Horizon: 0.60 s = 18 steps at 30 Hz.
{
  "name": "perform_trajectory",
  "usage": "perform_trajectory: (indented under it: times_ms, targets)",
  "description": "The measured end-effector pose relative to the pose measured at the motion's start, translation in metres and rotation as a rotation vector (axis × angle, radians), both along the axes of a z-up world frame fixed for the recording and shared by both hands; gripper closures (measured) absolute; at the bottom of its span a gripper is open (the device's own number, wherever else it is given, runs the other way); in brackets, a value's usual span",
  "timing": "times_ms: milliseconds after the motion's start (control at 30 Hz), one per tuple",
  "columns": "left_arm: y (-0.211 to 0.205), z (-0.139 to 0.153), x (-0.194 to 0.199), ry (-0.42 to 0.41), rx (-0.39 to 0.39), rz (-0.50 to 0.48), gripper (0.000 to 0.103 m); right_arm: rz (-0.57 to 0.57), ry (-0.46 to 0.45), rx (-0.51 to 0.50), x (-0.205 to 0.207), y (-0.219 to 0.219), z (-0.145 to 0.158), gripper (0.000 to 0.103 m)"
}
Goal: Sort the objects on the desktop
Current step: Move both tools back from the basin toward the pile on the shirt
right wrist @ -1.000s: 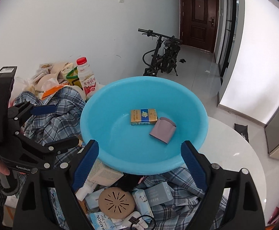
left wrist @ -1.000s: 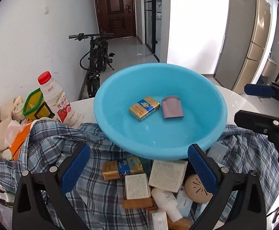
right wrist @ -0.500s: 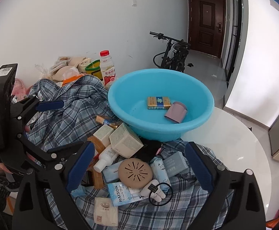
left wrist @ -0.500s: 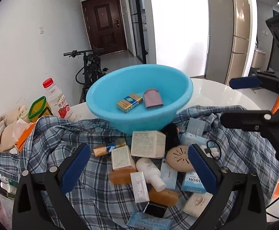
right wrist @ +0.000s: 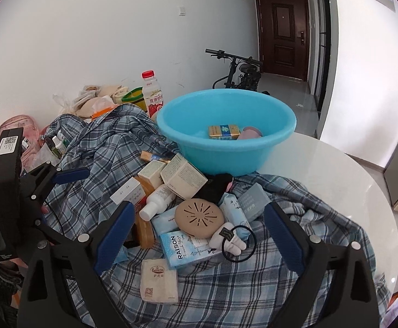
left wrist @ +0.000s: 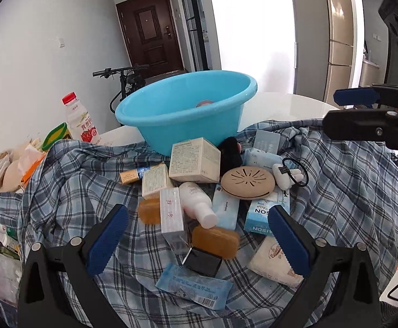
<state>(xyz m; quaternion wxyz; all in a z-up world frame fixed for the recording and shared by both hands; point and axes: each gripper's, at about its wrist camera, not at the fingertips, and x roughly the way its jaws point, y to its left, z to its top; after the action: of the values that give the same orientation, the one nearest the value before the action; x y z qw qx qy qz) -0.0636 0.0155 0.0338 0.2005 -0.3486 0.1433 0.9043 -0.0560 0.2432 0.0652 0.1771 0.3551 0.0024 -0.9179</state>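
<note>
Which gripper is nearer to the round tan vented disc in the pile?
Right, narrowly. The right gripper hangs open just before the tan disc; the left gripper hangs open farther back, with the white bottle between.

Blue basin (right wrist: 226,147) holds gold packet (right wrist: 223,131); boxes, bottle, soaps heaped (left wrist: 199,191) on plaid cloth.

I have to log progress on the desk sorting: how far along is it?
Barely begun. Done: only a gold-and-blue box and a mauve item lie in the blue basin. In hand: nothing; the left gripper and right gripper are both open and empty. Left: the pile on the plaid shirt, including the tan disc and white bottle.
</note>
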Motion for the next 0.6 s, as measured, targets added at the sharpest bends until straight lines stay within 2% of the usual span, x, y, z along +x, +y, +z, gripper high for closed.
perform_trajectory:
  times_ms: [267, 533, 600]
  targets:
    - [-0.010, -0.034, 0.017, -0.052, 0.057, 0.070, 0.000, -0.059, -0.029, -0.029, 0.023, 0.013, -0.027, 0.009]
    - [-0.029, -0.055, 0.013, -0.053, 0.053, 0.170, 0.000, -0.090, -0.054, -0.049, 0.023, 0.022, -0.041, 0.009]
    - [-0.032, -0.060, 0.012, -0.031, 0.041, 0.191, 0.000, -0.091, -0.064, -0.052, 0.022, 0.022, -0.045, 0.009]
